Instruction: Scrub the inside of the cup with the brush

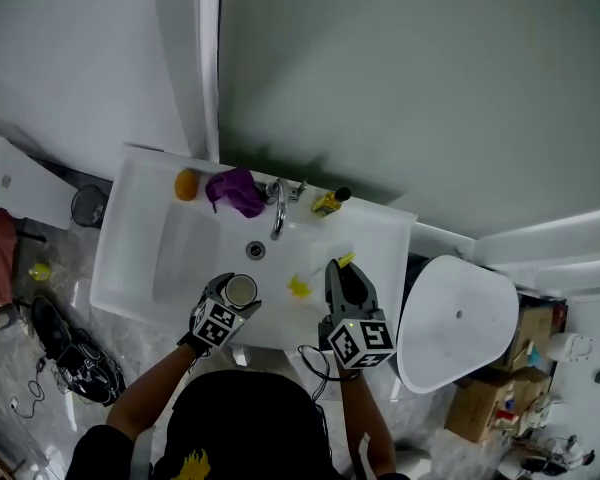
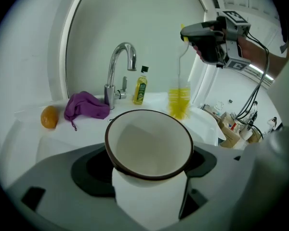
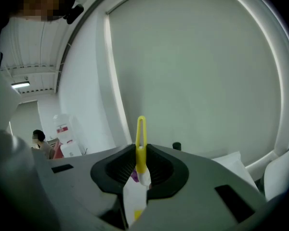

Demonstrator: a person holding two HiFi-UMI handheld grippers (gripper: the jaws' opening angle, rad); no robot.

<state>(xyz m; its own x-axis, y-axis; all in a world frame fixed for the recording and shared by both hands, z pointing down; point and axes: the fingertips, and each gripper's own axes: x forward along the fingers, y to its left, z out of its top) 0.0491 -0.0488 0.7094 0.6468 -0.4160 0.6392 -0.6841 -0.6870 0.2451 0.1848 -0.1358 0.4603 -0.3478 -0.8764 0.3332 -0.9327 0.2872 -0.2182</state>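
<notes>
Now: white brown-rimmed ceramic cup (image 2: 149, 148) clamped in the left hand-held gripper (image 1: 236, 296), over the white sink basin's (image 1: 130, 258) front edge.
Right hand-held gripper (image 1: 346, 278): pinching the yellow loop-handled bottle brush (image 2: 179, 100), bristles dangling beside the cup, not inside.
Tip: I'd tilt the mouth toward the bristles, enter straight, twist gently.
Count: one cup, one brush, two hand-held grippers, one chrome faucet (image 2: 120, 71).

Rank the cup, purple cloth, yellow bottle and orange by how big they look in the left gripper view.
1. cup, though nearest the camera.
2. purple cloth.
3. yellow bottle and orange: too alike to rank.
</notes>
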